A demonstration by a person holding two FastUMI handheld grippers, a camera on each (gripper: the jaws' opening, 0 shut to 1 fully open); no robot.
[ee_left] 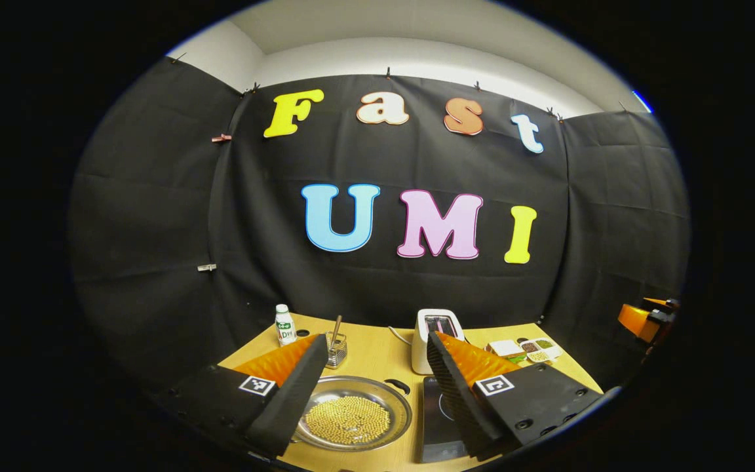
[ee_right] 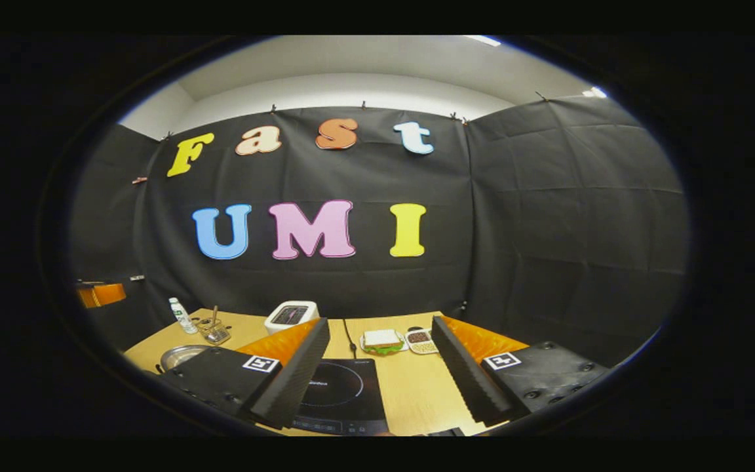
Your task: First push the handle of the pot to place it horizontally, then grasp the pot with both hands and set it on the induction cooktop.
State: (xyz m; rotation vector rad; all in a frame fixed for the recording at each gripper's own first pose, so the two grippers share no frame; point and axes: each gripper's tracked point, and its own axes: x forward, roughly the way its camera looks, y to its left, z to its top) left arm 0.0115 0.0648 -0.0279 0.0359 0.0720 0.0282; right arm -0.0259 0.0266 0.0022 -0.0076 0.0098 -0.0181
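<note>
A shallow steel pot [ee_left: 387,400] holding several yellow beads sits on the wooden table, low between the fingers of my left gripper [ee_left: 376,341], which is open and above it. A short dark handle [ee_left: 397,386] shows at the pot's far right rim. The black induction cooktop [ee_left: 438,419] lies just right of the pot. In the right gripper view the cooktop [ee_right: 341,393] lies between the spread fingers of my right gripper [ee_right: 381,322], which is open and holds nothing. The pot [ee_right: 181,356] shows there at the far left.
Behind the pot stand a small bottle [ee_left: 284,324], a wire basket [ee_left: 336,351] with a stick and a white toaster [ee_left: 436,328] with a cord. A sandwich [ee_right: 382,341] and small dishes of beans [ee_right: 421,341] lie at the back right. Black cloth walls close the booth.
</note>
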